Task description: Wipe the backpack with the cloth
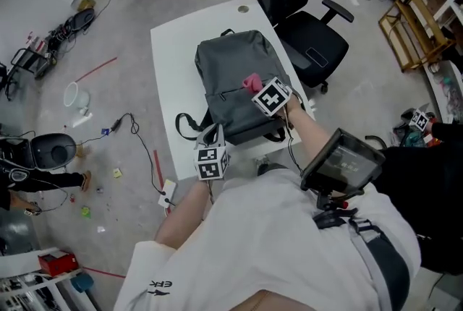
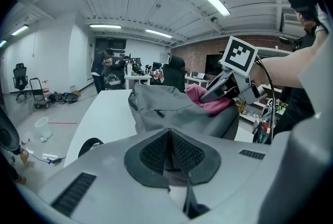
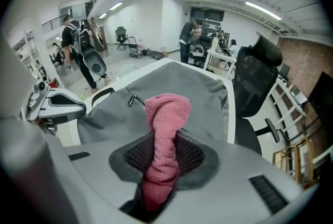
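Pink cloth [image 3: 165, 113] clamped in right gripper [image 3: 164, 158], resting on grey backpack [image 1: 230, 74] flat on desk [image 1: 170, 64]. Left gripper [image 2: 169, 152] closed, empty. Wiping seemingly just begun; most of surface left.

Head view: from the person's head, steeply down on white table [image 1: 170, 71] and grey backpack [image 1: 231, 71], whole backpack in frame. Left gripper view: low at the backpack's near end, facing along it toward right gripper [image 2: 205, 97]. Right gripper view: just above the backpack, pink cloth [image 3: 166, 113] close in foreground, facing the far room. All 3 share the backpack.
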Demonstrator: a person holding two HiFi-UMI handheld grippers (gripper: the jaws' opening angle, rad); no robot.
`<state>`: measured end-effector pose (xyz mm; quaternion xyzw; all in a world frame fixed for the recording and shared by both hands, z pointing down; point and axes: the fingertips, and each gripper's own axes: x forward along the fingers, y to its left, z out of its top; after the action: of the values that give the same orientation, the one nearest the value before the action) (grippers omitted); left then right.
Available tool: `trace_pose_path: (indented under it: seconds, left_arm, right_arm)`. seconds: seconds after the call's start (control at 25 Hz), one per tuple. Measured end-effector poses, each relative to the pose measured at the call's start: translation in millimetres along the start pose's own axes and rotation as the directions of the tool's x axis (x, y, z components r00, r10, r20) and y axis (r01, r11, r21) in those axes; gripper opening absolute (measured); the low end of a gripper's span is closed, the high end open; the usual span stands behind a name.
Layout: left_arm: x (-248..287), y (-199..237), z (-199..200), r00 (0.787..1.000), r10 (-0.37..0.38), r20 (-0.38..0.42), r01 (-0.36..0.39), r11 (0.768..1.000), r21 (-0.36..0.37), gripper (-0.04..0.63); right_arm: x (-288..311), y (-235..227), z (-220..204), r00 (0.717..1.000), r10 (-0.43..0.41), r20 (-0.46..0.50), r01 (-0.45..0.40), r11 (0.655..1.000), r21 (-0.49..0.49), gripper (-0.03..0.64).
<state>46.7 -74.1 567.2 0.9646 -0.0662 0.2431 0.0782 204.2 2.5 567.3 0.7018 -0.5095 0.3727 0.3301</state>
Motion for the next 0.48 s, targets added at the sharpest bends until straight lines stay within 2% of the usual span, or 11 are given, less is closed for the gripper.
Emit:
trace_pose_path:
  seconds: [0.08,0.24,0.36,0.4,0.48]
  left_arm:
    - [0,-1,0,1.0,-0.003,-0.003,0.003,1.0,0.005,0.005]
    - [0,1,1,1.0,-0.008,-0.002,0.008,1.0,0.004,0.005]
    - [1,0,-1,1.0,-0.007,-0.008,0.007,1.0,0.0,0.005]
    - [2,1,-2,1.0,-0.005,-0.011,0.005,1.0,-0.002,0.005]
    - [3,3,-2,1.0,0.002,-0.014,-0.002,1.0,-0.007,0.005]
  right_arm:
    - [-8,-10,-7,1.0,-0.021,-0.021,0.022,0.999,0.039,0.101]
    - [-21,-38,-6,0.997,-0.067,0.026,0.065,0.995,0.077,0.101]
    - [-30,-60,-27,0.994,-0.111,-0.02,0.112,0.985,0.134,0.101]
    - [-32,-63,-32,0.993,-0.113,-0.032,0.117,0.982,0.146,0.101]
    - [-31,-61,-26,0.997,-0.071,0.027,0.066,0.985,0.161,0.101]
